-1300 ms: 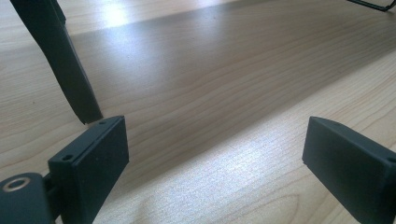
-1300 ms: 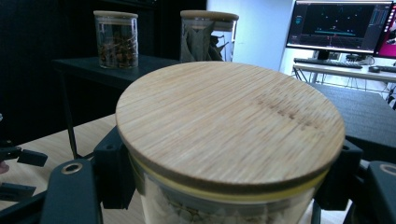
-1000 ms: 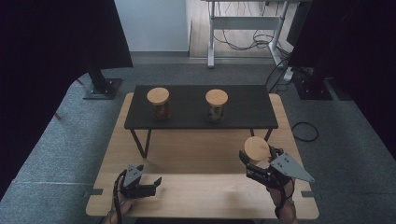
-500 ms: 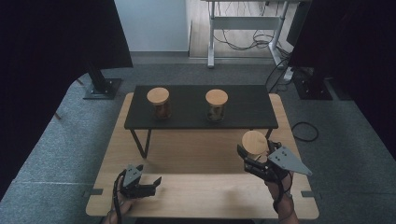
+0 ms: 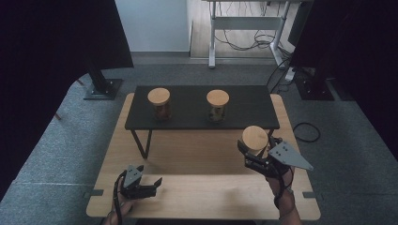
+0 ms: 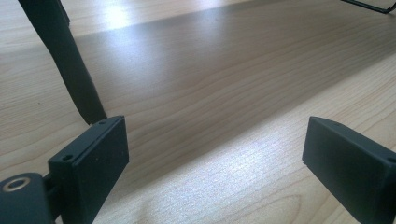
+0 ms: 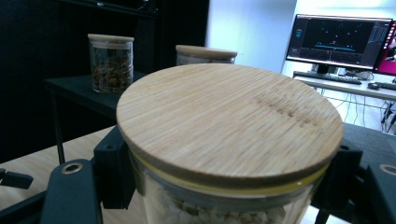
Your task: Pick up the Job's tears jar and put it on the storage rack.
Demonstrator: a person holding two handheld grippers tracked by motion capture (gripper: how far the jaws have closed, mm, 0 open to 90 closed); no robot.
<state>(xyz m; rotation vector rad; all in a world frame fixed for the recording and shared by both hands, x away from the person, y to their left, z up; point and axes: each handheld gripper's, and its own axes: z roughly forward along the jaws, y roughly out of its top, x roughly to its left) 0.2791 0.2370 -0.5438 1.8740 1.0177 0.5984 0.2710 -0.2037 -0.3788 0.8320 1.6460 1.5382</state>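
A jar [image 5: 255,138] with a wooden lid is clamped just under that lid by the right hand-held gripper [image 5: 257,152] and held above the desk [image 5: 202,154], just in front of the right end of the black shelf [image 5: 244,105]. It should be kept upright, raised above the shelf's edge, and set down beside the second jar [image 5: 218,105]. The left hand-held gripper [image 5: 149,187] is held released, near the desk's front edge.

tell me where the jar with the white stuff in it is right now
In the high view the jar sits at the right, clamped in the right gripper above the wooden table, just in front of the black shelf.
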